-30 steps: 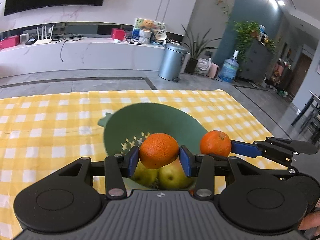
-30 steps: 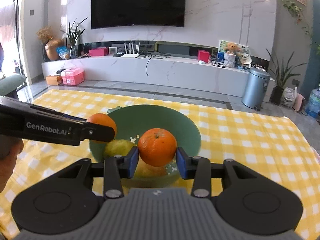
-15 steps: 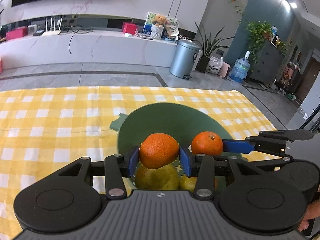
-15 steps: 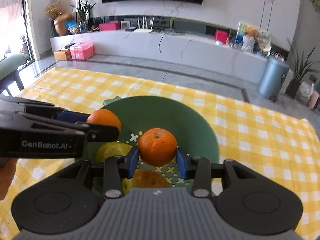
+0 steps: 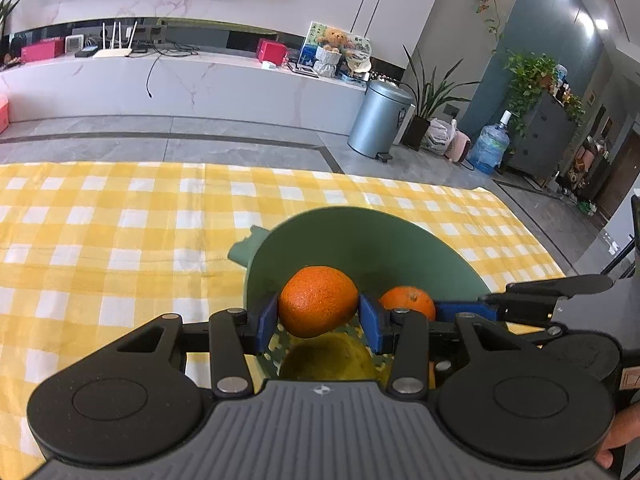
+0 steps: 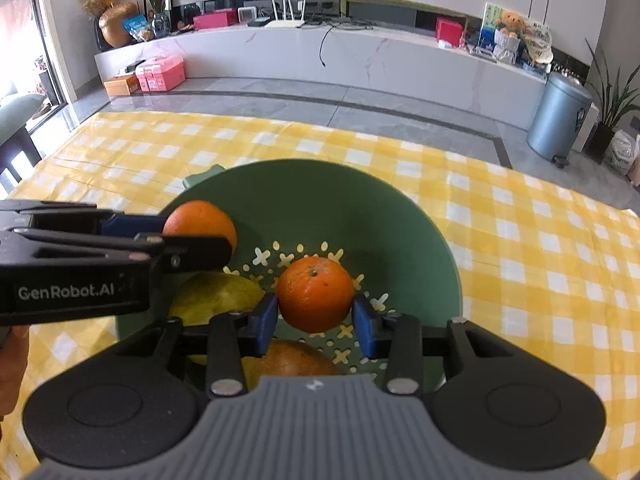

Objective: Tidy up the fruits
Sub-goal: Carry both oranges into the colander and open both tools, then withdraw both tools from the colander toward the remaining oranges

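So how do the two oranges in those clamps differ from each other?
The left gripper's orange looks deeper orange and slightly oval; the right gripper's orange looks rounder and shows its stem dimple. The left one hangs near the green bowl's rim, the right one nearer its middle. Both are clamped between blue pads.

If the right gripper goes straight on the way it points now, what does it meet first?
Probably the perforated floor of the green bowl, just beyond the orange that the right gripper holds; depth is uncertain.

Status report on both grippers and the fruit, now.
Left gripper and right gripper each shut on an orange. Both over green bowl. Pears beneath; nothing blocking.
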`<control>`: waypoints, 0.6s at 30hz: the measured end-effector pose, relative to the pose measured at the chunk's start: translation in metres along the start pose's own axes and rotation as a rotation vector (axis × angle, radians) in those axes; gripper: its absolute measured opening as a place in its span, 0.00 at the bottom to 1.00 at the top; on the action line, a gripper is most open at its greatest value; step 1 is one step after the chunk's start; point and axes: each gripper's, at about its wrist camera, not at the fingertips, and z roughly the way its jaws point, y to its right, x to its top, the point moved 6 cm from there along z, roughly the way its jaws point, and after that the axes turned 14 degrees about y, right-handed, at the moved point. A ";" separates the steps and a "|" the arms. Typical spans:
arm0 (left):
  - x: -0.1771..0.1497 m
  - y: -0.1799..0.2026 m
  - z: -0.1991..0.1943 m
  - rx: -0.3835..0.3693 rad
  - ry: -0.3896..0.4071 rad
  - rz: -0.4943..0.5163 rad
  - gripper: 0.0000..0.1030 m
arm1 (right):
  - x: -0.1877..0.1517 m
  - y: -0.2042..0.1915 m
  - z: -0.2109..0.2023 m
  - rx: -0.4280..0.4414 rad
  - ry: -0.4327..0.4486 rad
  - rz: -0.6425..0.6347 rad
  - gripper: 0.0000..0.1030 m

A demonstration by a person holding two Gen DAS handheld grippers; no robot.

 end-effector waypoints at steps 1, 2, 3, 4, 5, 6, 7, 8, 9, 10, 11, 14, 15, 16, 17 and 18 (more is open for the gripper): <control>0.000 0.000 0.000 0.003 -0.001 0.003 0.48 | -0.001 0.000 0.002 0.001 -0.007 0.001 0.37; 0.001 0.001 0.000 0.006 -0.004 0.009 0.48 | -0.002 0.000 0.005 0.000 -0.014 0.002 0.37; 0.001 0.002 0.000 0.012 -0.009 0.022 0.48 | -0.003 0.000 0.007 0.000 -0.020 0.001 0.37; 0.001 0.004 -0.001 0.020 -0.014 0.042 0.48 | -0.003 -0.001 0.010 -0.001 -0.027 -0.002 0.37; 0.000 0.006 -0.001 0.026 -0.016 0.063 0.48 | -0.004 -0.001 0.012 -0.002 -0.033 -0.005 0.37; -0.001 0.007 -0.001 0.029 -0.014 0.074 0.48 | -0.005 -0.002 0.013 -0.002 -0.038 -0.008 0.37; -0.001 0.007 -0.001 0.032 -0.013 0.083 0.48 | -0.006 -0.002 0.014 -0.001 -0.042 -0.010 0.37; -0.002 0.008 0.000 0.035 -0.014 0.091 0.48 | -0.005 -0.003 0.015 0.000 -0.040 -0.011 0.37; -0.002 0.009 0.000 0.036 -0.014 0.098 0.49 | -0.005 -0.004 0.015 0.002 -0.039 -0.012 0.37; -0.002 0.009 -0.001 0.035 -0.013 0.100 0.50 | -0.004 -0.005 0.015 0.005 -0.038 -0.012 0.37; -0.002 0.009 -0.001 0.032 -0.013 0.092 0.53 | -0.003 -0.005 0.014 0.009 -0.037 -0.013 0.37; -0.002 0.007 -0.003 0.018 -0.012 0.077 0.62 | -0.002 -0.010 0.013 0.003 -0.036 -0.038 0.37; -0.001 0.008 -0.004 0.018 -0.010 0.078 0.63 | -0.002 -0.011 0.013 0.001 -0.035 -0.046 0.37; 0.000 0.007 -0.004 0.017 -0.008 0.080 0.63 | -0.002 -0.012 0.012 -0.001 -0.035 -0.051 0.37; 0.001 0.008 -0.005 0.016 -0.004 0.081 0.64 | -0.002 -0.012 0.011 -0.003 -0.036 -0.055 0.37; 0.002 0.008 -0.006 0.016 0.001 0.079 0.65 | -0.002 -0.012 0.010 -0.003 -0.036 -0.055 0.38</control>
